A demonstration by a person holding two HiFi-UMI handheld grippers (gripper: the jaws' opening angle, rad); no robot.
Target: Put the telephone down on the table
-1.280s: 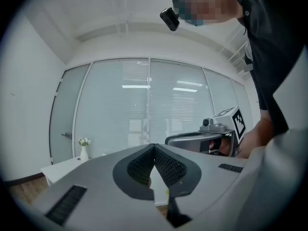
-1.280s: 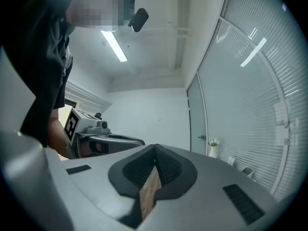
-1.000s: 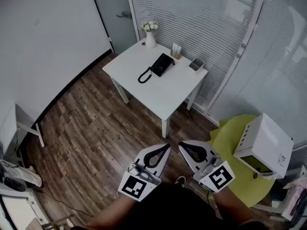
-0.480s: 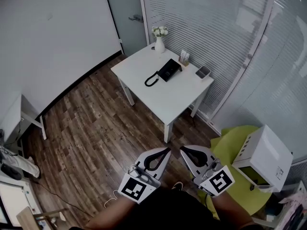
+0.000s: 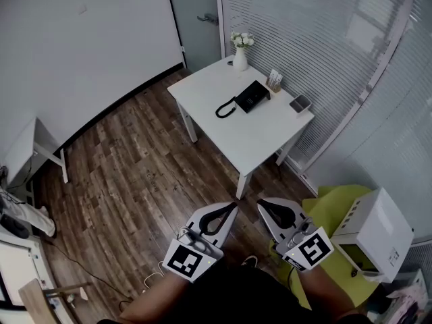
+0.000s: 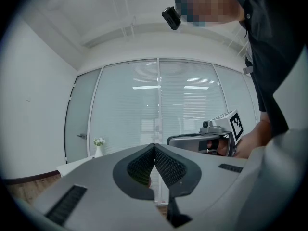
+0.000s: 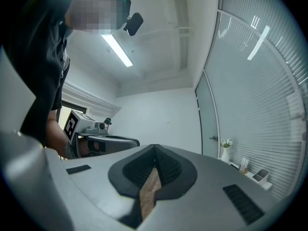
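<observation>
A black telephone [image 5: 252, 96] with its handset and coiled cord [image 5: 226, 109] lies on a white square table [image 5: 260, 137] far ahead of me, by the blind-covered glass wall. My left gripper [image 5: 235, 205] and right gripper [image 5: 260, 203] are held side by side close to my body, well short of the table. Both are shut with nothing between the jaws. In the left gripper view the left gripper [image 6: 154, 147] has its tips touching; the right gripper [image 7: 154, 147] looks the same in its own view. The telephone is hidden in both gripper views.
On the table stand a white vase with flowers [image 5: 239, 51], a small holder [image 5: 273, 82] and a grey tray [image 5: 300, 103]. A yellow-green chair [image 5: 337, 211] carrying a white box [image 5: 380, 231] is at my right. A grey door [image 5: 199, 19] is beyond the table. Wooden floor [image 5: 128, 167] lies between.
The table and telephone have shifted right and down in the head view as the view turns. Both grippers keep the same shut pose near my body.
</observation>
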